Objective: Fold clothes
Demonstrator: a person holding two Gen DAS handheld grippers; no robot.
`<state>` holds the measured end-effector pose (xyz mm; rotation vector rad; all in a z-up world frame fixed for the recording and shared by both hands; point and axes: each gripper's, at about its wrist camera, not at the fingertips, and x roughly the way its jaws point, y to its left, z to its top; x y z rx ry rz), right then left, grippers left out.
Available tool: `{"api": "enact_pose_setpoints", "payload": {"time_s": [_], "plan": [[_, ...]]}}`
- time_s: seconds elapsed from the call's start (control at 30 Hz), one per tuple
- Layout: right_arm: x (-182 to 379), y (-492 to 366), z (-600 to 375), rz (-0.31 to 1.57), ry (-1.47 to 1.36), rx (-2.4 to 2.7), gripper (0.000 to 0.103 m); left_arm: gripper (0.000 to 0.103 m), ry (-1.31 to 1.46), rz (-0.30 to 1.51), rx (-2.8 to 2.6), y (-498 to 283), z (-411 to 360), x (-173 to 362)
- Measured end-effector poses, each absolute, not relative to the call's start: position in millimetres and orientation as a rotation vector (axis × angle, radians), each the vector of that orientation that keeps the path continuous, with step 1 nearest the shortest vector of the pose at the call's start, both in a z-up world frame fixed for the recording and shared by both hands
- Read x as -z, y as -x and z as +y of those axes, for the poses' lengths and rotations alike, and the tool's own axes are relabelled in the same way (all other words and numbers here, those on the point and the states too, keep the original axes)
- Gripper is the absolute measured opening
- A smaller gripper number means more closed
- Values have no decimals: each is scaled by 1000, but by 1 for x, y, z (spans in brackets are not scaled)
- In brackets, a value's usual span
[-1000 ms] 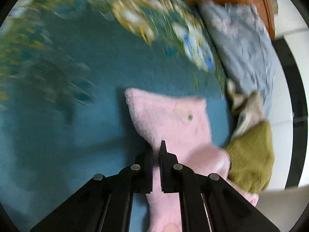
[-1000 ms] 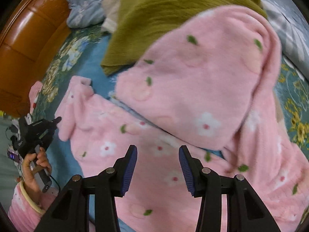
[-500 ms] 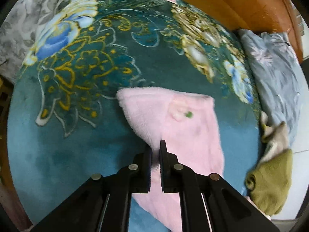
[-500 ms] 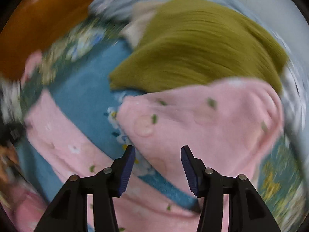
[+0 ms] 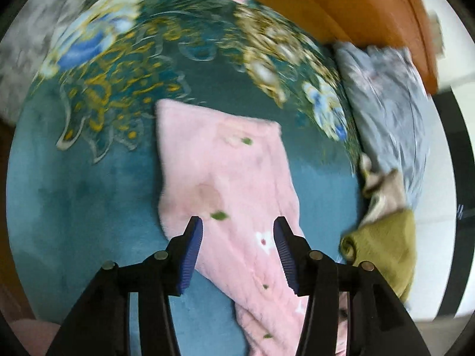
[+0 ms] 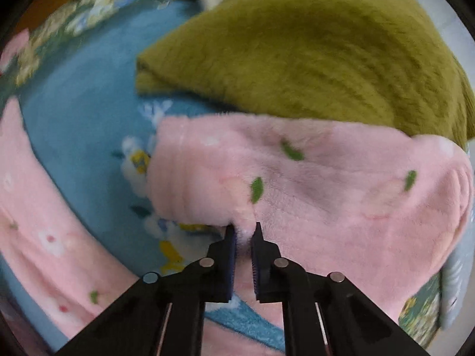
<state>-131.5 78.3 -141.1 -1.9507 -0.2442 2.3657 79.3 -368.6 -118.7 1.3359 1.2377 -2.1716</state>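
A pink fleece garment (image 5: 225,178), printed with small green leaves and white flowers, lies spread on a teal floral bedspread (image 5: 89,207); it serves as the landmark for all positions given here. In the left wrist view one long limb of the garment runs from a squared end near the bedspread's gold-and-blue pattern down toward the camera. The left gripper (image 5: 237,231) hangs above this limb with its jaws parted and opening; the blue ribbed pads (image 5: 193,243) stand clear of the fleece on either side and grip nothing. In the right wrist view another part of the same garment (image 6: 297,184) lies folded over, its ribbed edge toward the left. The right gripper (image 6: 243,231) is closed tight on a small tuft of this pink fleece, pinched between its fingertips. An olive-green knit garment (image 6: 297,44) lies just beyond the pink fleece, touching it and partly covered by it. Farther off, past the olive knit, lie a crumpled grey-blue floral cloth (image 5: 386,103) and an orange wooden headboard (image 5: 341,9).
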Motion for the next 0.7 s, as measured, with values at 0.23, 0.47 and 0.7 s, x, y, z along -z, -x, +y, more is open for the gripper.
{"api": "enact_pose_setpoints", "payload": {"time_s": [0.23, 0.47, 0.7], "plan": [[14, 148, 58, 127, 1715, -2793, 8, 51, -1364, 1324, 2167, -72, -370, 129], [-65, 228, -48, 238, 1607, -3058, 8, 51, -1355, 1407, 2114, -74, -378, 139], [-1, 267, -105, 251, 1778, -2949, 45, 57, -1389, 1401, 2107, -73, -377, 144]]}}
